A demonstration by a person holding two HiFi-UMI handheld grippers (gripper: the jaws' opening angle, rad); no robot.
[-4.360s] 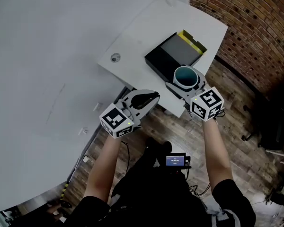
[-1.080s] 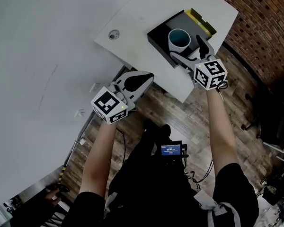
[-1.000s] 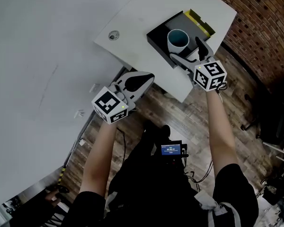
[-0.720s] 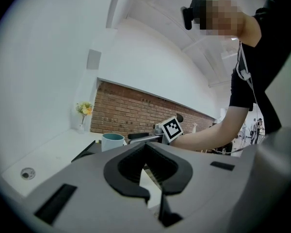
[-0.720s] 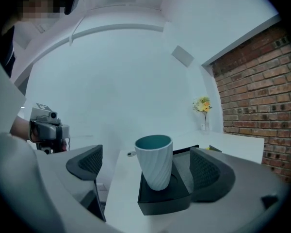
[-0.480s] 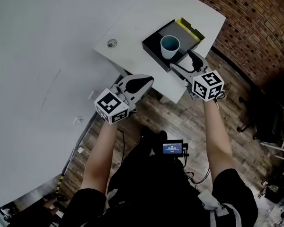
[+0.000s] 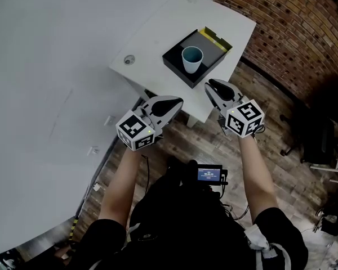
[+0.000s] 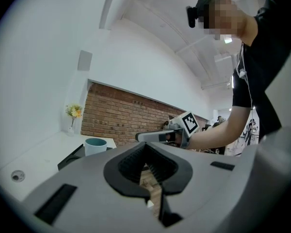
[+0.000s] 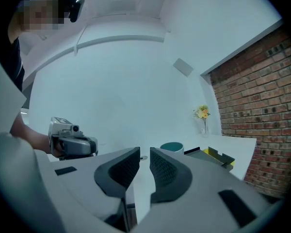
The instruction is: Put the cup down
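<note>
Placement looks finished to us. From the left, the white counter [image 7: 152,35] shows a small round fitting [image 7: 129,60]. Below its near edge, our left hand-held gripper [image 7: 174,102] has both jaws pressed together on nothing. Further right, the cup [image 7: 192,59] stands upright and alone inside the black tray [image 7: 176,72], with a yellow flap [image 7: 215,36] at the tray's far end. Our right hand-held gripper [image 7: 214,86] hangs off the counter's edge, apart from the cup. Its jaws have just been closing and leave only a narrow slit, with nothing between them.

What remains, we judge, is to clear out cleanly. We should keep both tools level and away from the counter's edge, so that neither nudges the tray or tips the cup.

In the gripper views the tray's wall hides the cup's foot, so we cannot confirm it sits flat. We cannot tell whether the cup holds anything, and the flower vase [image 9: 202,115] is cut off in the head view.
</note>
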